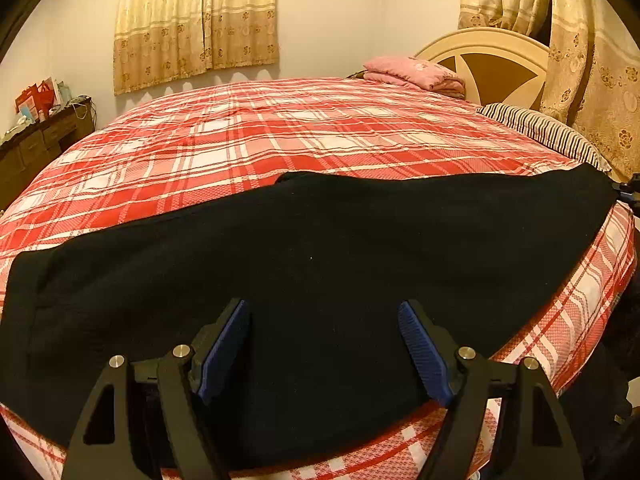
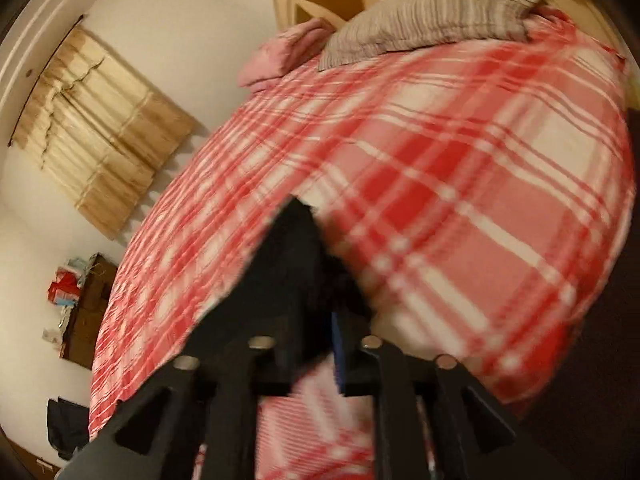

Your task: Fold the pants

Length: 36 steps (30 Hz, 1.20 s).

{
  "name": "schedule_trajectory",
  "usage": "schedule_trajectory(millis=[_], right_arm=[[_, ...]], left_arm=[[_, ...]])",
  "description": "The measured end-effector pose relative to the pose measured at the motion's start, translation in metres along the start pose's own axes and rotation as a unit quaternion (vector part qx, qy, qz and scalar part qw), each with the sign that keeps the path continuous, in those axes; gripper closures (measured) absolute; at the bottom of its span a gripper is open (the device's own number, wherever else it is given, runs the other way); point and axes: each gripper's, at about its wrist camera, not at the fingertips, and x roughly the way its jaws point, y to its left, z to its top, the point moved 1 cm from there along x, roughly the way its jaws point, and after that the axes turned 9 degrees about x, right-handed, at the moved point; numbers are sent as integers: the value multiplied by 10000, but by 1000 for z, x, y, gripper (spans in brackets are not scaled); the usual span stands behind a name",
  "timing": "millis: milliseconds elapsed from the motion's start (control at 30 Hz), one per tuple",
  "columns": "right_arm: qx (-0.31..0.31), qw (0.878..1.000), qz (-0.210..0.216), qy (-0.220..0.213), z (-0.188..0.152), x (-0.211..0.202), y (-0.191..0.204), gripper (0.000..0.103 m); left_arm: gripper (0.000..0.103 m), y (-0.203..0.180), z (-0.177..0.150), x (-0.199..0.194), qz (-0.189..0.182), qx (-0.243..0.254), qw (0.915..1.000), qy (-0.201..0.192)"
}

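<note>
While the black knit pants (image 1: pixel 312 264) lay flat across the red plaid bedspread (image 1: pixel 248 136), the left gripper (image 1: pixel 324 350) hovered wide above them and the right gripper (image 2: pixel 320 280) pinched one end of the fabric.

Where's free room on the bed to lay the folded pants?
Free: the plaid bedspread between the black pants and the far wall, left of the pink blanket. Crowded: the headboard end with blanket and striped pillow, and the near edge under the pants.
</note>
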Motion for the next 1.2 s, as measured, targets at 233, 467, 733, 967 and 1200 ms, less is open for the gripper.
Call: schedule_trajectory(millis=[233,467,733,967,1200], right_arm=[[-659,9926,-551,-853,5,-38,27,53],[-1666,9853,44,-371,-21,2,79,48],[-1496,9882,-155,300,-29,40,51,51],[-1740,9843,-281,32,-44,24,63,42],[-2886,9570,-268,119,-106,37,108,34]], left_arm=[[25,-8,10,-9,-20,-2,9999,-171],[25,-12,4,2,-30,70,9999,77],[24,-13,1,3,153,223,9996,68],[24,-16,2,-1,165,234,9996,87],[22,-18,2,4,455,127,9987,196]])
